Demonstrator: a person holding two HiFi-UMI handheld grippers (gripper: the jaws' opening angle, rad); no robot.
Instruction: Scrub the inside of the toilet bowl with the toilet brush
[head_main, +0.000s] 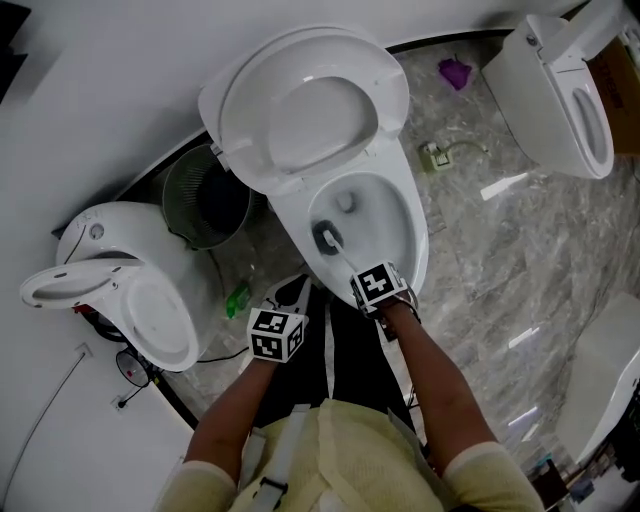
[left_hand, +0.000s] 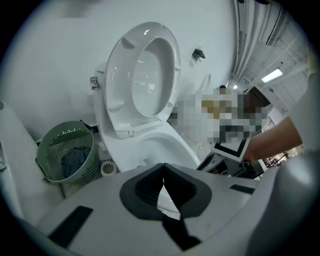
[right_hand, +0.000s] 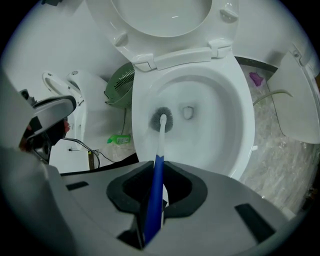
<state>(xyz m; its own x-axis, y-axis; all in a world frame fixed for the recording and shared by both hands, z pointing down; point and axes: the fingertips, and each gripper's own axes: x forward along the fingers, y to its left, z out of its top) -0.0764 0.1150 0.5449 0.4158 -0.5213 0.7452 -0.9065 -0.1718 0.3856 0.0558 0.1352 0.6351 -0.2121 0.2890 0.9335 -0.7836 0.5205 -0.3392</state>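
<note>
Two grippers in play: the left gripper (left_hand: 163, 176) hangs left of the toilet bowl (right_hand: 226, 125), jaws pressed together on nothing; the right gripper (right_hand: 155, 171) clamps the toilet brush (right_hand: 161, 131) by its blue handle, shaft pointing straight ahead and down, bristles on the bowl's left inner wall beside the drain (right_hand: 188, 112). No readable writing anywhere.

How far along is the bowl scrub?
Done: the seat is up, and the right tool is shut on the brush. In hand: the bristles sit low on the bowl wall, beside the drain. Left: probably the rest of the bowl, since no foam or marks show what has been covered. The left tool is shut and empty, outside the bowl.
</note>
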